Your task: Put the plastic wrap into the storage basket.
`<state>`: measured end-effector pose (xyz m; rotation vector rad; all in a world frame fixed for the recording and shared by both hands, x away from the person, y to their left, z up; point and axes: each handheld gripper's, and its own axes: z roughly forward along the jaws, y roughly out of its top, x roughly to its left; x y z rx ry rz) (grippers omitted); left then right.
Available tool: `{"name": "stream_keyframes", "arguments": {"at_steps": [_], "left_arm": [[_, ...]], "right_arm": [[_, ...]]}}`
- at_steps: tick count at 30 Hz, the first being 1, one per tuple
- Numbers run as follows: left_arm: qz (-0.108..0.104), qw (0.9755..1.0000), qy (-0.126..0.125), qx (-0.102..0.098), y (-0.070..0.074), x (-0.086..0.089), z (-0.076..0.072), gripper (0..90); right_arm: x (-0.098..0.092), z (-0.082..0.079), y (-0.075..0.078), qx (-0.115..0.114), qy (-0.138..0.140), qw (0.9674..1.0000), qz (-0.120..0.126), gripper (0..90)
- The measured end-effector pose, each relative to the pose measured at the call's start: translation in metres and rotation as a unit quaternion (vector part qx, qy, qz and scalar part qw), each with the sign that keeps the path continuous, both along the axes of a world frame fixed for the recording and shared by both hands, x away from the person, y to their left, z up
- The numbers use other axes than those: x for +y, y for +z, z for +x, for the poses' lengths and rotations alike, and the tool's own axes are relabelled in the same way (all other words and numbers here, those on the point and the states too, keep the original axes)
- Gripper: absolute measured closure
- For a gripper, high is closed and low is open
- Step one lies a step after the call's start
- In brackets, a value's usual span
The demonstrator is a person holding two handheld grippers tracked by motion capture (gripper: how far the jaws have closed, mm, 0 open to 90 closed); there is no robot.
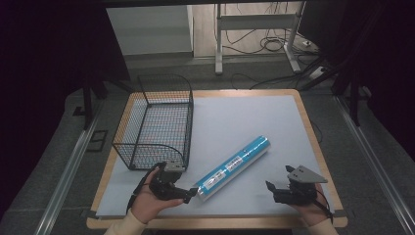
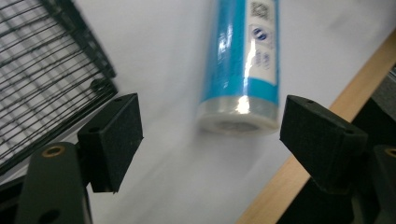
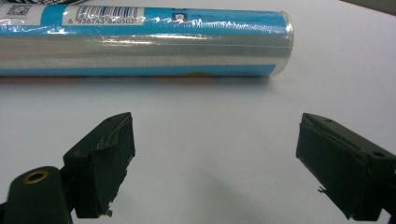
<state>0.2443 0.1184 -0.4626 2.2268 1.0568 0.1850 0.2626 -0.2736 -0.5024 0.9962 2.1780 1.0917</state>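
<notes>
Standing basket: black wire mesh basket at the table's far-left corner area.
Left gripper: left gripper near the front edge, jaws apart, just short of the roll's near end.
Roll: blue plastic-wrapped cylindrical roll lying diagonally mid-table.
Right gripper: right gripper by the front-right corner, jaws spread, nothing between them.

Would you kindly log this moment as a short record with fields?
surface: pale mat on a wooden table
basket: black wire basket, far left, empty
tube: blue roll lying diagonally, wrapped in clear film
left gripper: open, jaws at the tube's near end, not touching
right gripper: open, apart from the tube
</notes>
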Motion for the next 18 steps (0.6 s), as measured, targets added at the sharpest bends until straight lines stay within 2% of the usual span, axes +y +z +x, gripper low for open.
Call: {"name": "stream_keyframes", "arguments": {"at_steps": [7, 18], "left_arm": [[0.011, 0.9998, -0.014, -0.007, 0.007, -0.014, 0.007, 20.8], [0.016, 0.9995, -0.028, 0.0, 0.008, -0.027, 0.016, 21.0]], "right_arm": [[0.0, 0.0, 0.0, 0.0, -0.003, 1.0, -0.002, 12.1], [0.0, 0.0, 0.0, 0.0, -0.004, 1.0, -0.004, 12.1]]}}
